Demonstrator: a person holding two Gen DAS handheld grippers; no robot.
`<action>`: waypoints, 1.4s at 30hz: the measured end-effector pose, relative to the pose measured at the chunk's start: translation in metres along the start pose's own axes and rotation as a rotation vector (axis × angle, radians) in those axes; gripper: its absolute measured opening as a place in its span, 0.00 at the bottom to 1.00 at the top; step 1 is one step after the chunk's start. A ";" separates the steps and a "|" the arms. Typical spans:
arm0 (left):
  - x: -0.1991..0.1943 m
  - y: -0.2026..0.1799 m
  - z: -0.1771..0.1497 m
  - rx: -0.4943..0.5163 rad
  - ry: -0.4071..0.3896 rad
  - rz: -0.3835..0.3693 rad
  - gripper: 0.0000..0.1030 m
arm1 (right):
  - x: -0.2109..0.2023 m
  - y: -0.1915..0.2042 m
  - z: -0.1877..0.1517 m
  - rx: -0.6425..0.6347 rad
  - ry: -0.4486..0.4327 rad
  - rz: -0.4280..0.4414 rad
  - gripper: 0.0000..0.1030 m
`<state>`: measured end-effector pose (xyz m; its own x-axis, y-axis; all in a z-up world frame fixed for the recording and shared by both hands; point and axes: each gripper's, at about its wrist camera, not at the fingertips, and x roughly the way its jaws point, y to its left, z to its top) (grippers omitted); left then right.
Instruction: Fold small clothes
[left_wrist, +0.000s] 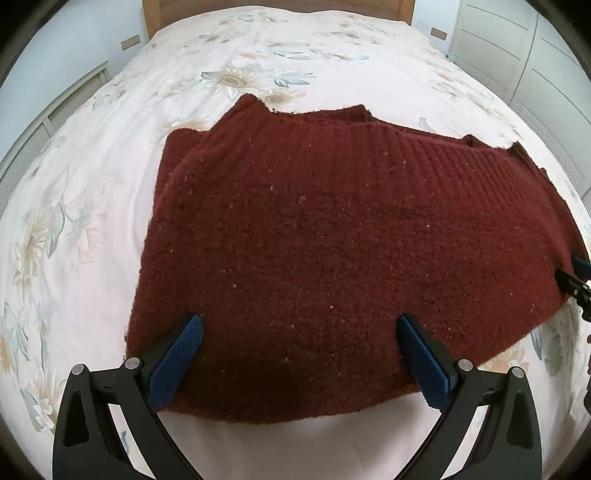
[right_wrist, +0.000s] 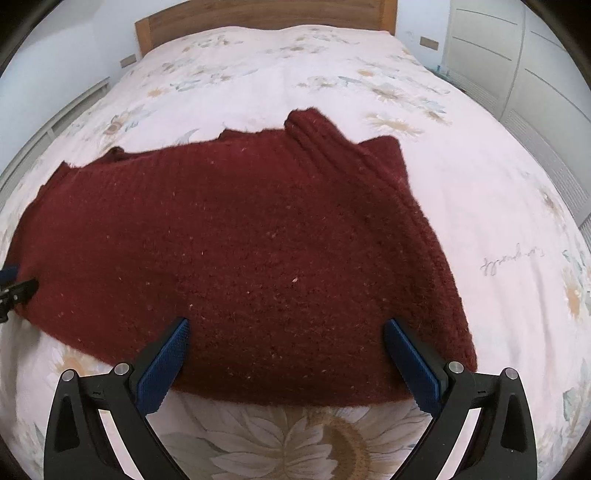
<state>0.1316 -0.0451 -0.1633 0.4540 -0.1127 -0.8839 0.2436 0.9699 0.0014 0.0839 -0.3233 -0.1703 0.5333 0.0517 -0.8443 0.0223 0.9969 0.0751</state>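
A dark red knitted sweater (left_wrist: 332, 240) is seen lying partly folded across the bed (left_wrist: 92, 184), close to its near edge, with a ribbed band and an uneven far edge turned toward the wooden headboard (right_wrist: 258, 14). Wide bare floral bedding is left beyond it and to both sides. The left claw (left_wrist: 301, 325) and the right claw (right_wrist: 286, 328) are each held spread wide over the sweater's near hem, nothing being gripped; whether the pads touch the knit cannot be told.
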 end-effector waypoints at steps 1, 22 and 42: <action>0.001 0.000 -0.001 -0.002 -0.001 0.000 0.99 | 0.002 0.001 0.001 0.002 0.000 0.001 1.00; -0.008 0.106 0.027 -0.245 0.155 -0.115 0.99 | -0.071 -0.010 -0.039 -0.018 0.075 -0.071 1.00; -0.007 0.079 0.039 -0.218 0.227 -0.228 0.27 | -0.077 -0.041 -0.040 0.060 0.078 -0.067 1.00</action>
<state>0.1814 0.0238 -0.1388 0.2020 -0.3042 -0.9310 0.1171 0.9512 -0.2854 0.0078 -0.3654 -0.1293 0.4614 -0.0085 -0.8872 0.1076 0.9931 0.0465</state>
